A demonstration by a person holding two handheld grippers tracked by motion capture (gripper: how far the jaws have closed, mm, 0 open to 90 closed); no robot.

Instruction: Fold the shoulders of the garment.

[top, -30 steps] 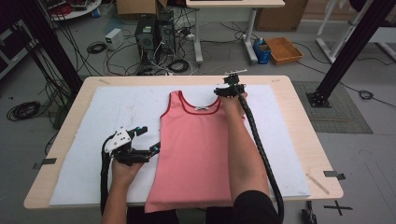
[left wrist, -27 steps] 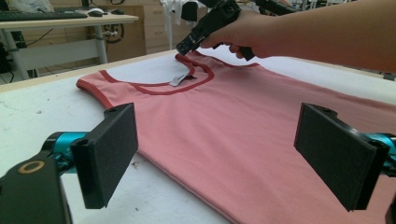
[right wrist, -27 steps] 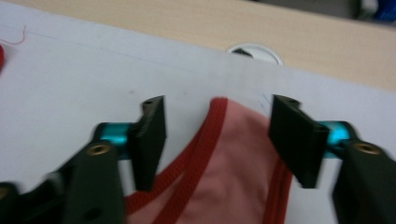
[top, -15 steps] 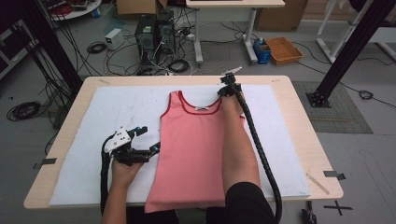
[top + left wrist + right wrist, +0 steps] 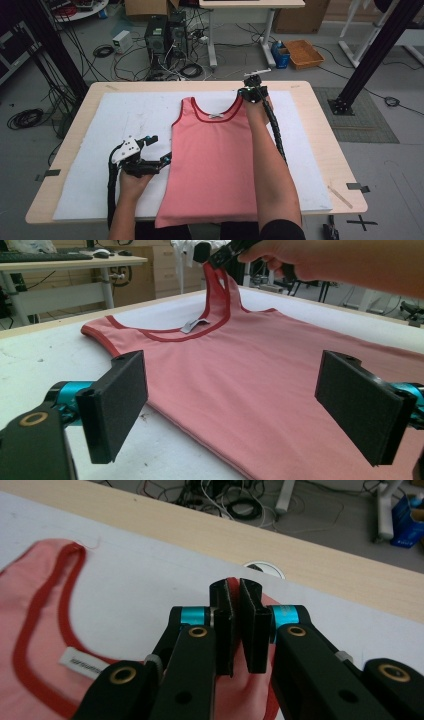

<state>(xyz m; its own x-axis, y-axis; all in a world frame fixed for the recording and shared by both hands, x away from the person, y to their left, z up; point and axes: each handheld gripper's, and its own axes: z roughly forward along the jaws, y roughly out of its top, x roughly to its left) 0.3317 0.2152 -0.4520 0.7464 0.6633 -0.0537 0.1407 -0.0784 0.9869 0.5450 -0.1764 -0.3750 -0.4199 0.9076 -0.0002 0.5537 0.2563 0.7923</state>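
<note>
Workshop floor behind the bench point(image 5: 320, 117): coiled cables point(image 5: 22, 118), a computer tower point(image 5: 156, 36), a second desk point(image 5: 240, 20), a blue bin point(image 5: 281, 54) and a tan tray point(image 5: 304, 53), with black frame posts point(image 5: 372, 52) at either side.

Bench: pale wood top, covered by a white mat point(image 5: 100, 130) that stops short of the wood edges.

Left claw point(image 5: 159, 149): held in the person's left hand point(image 5: 135, 175), low over the mat, jaws released and well apart. Its grey three-cornered plate sits on top, and its cable trails toward the bench's near edge. In the left gripper view its two black pads point(image 5: 114, 402) stand wide, framing the fabric ahead; nothing lies between them.

Pink tank top point(image 5: 215, 155): red-trimmed neck and armholes, spread flat on the mat, just to the right of the left claw, hem toward the person. A small grey label point(image 5: 194, 325) lies inside the neckline. The far-left strap point(image 5: 70, 560) lies flat on the mat.

Right claw point(image 5: 248, 93): held at the far side by the right hand point(image 5: 257, 107), forearm stretched across the garment. Jaws clenched on the right shoulder strap point(image 5: 216, 282), which is lifted off the mat in the left gripper view. In the right gripper view the pads point(image 5: 222, 630) press together with pink fabric and red trim pinched between them; beyond them lie white mat, then bare wood.
</note>
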